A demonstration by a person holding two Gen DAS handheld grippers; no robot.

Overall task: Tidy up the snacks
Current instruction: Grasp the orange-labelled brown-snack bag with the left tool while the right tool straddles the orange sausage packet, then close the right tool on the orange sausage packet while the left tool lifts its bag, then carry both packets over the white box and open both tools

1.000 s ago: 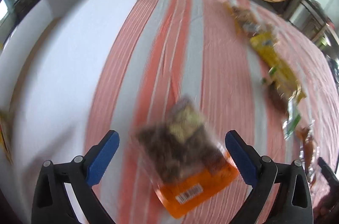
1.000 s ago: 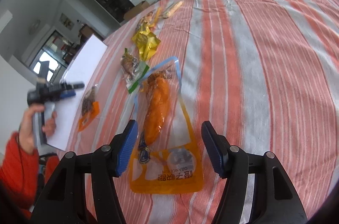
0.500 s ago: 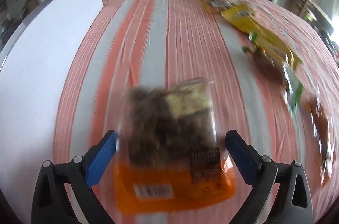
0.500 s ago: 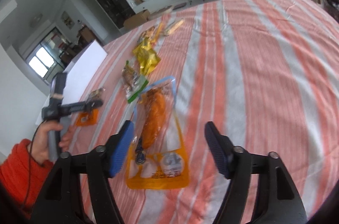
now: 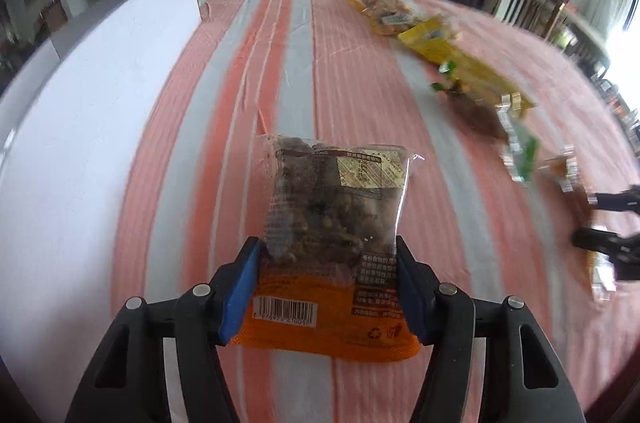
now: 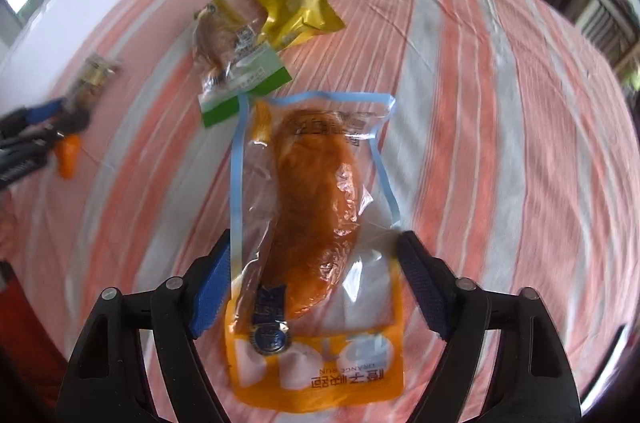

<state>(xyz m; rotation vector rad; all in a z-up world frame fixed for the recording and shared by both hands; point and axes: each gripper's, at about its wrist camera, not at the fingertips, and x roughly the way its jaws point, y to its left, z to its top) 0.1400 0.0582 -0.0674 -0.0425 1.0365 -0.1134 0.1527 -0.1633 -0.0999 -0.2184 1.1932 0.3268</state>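
Left gripper (image 5: 328,287) fingers have just closed, apparently pinching the nut packet (image 5: 336,219).

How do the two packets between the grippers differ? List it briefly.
The nut packet holds dark brown loose pieces; the chicken packet holds one large orange-brown piece.
The left gripper has just closed its pads on the nut packet's sides; the right gripper stands open around the chicken packet.
The nut packet is plain clear film; the chicken packet has a blue border.
Both have orange bottoms and lie on the striped cloth.
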